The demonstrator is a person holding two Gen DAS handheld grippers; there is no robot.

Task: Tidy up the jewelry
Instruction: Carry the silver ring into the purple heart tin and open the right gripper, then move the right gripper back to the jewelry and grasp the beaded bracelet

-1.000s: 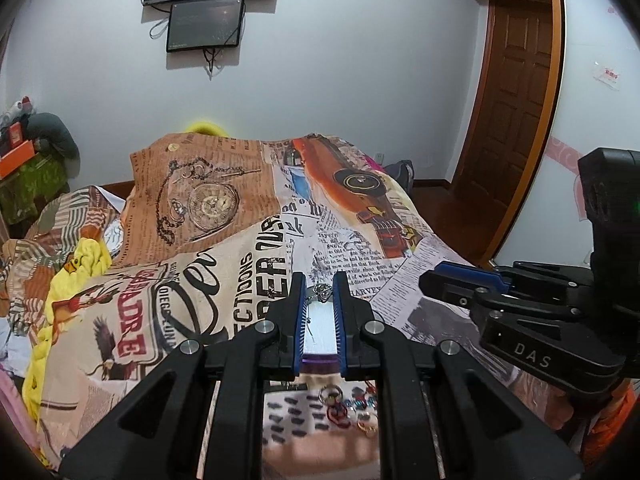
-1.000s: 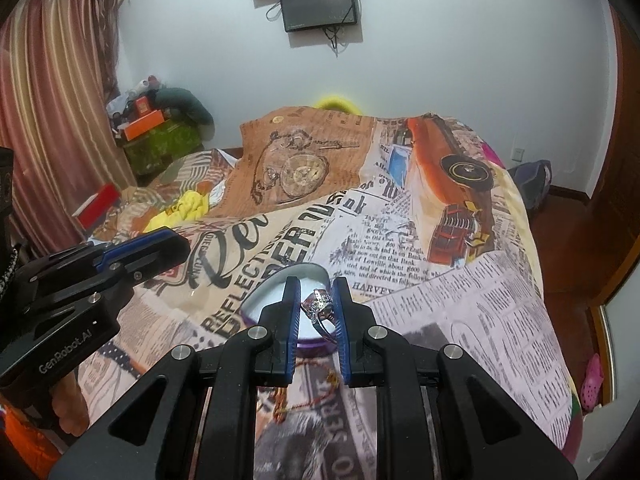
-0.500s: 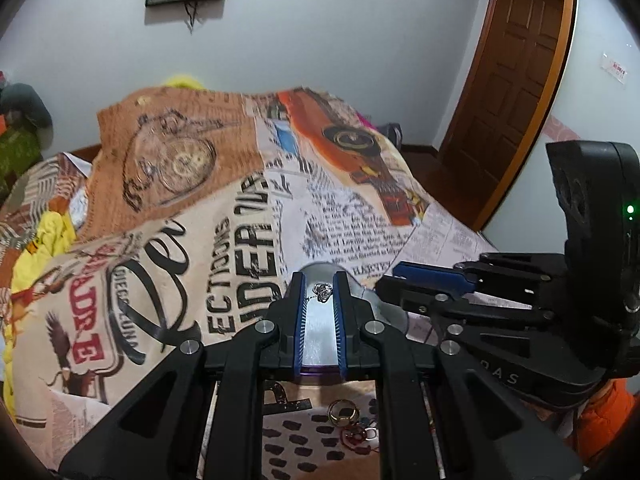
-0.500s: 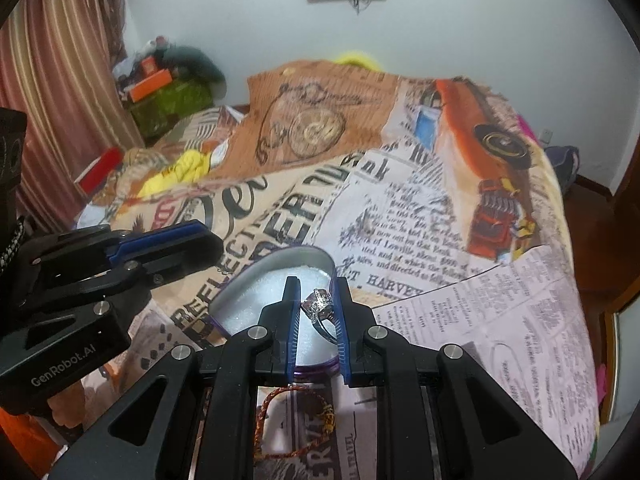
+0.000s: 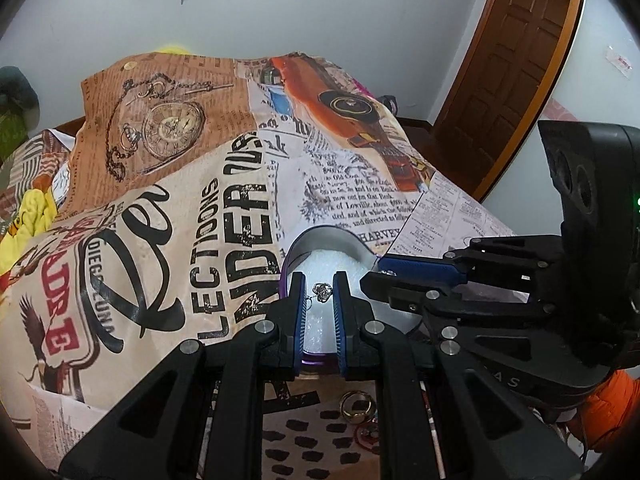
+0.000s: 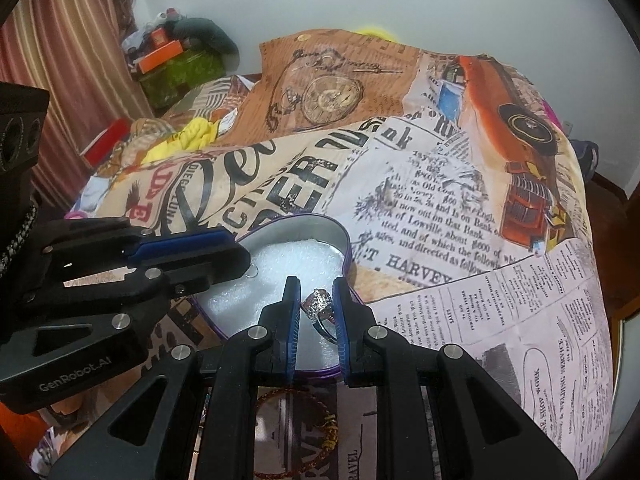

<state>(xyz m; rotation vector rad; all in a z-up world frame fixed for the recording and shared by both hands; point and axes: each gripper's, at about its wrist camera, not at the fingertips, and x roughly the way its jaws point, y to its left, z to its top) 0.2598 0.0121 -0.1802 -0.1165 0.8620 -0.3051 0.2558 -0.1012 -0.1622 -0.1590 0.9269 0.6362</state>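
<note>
- Left gripper [image 5: 319,278]: jaws drawn in on a small silver pendant [image 5: 322,291], which sits pinched between the blue pads; a thin bit of chain trails off it toward the left pad.
- Right gripper [image 6: 316,282]: jaws clenched on a silver ring [image 6: 319,305] with a sparkly pinkish stone cluster on top; the band slants down toward the right pad.
- Both grippers are held over the heart-shaped tin [image 6: 320,227], an open silver box with a purple rim and white foam lining. It rests on the bed, on a bedspread [image 6: 440,208] printed with newspaper text, a pocket watch and an orange car.
- From the left wrist view, the right gripper comes in from the right side, its tips just over the tin's right edge. From the right wrist view, the left gripper comes in from the left, its tips over the tin's left lobe, with a small metal loop hanging below them, just above the foam.
- Neither the pendant nor the ring is lying on the foam; each is held above it.
- Loose pieces lie on the bedspread near the tin's close edge: a gold ring [image 5: 357,403] beside some small red and beaded items, and a braided red-and-gold bracelet [image 6: 296,420], partly hidden behind the gripper frame.
- Background: white wall, wooden door [image 5: 520,60], striped curtain [image 6: 60,60].
</note>
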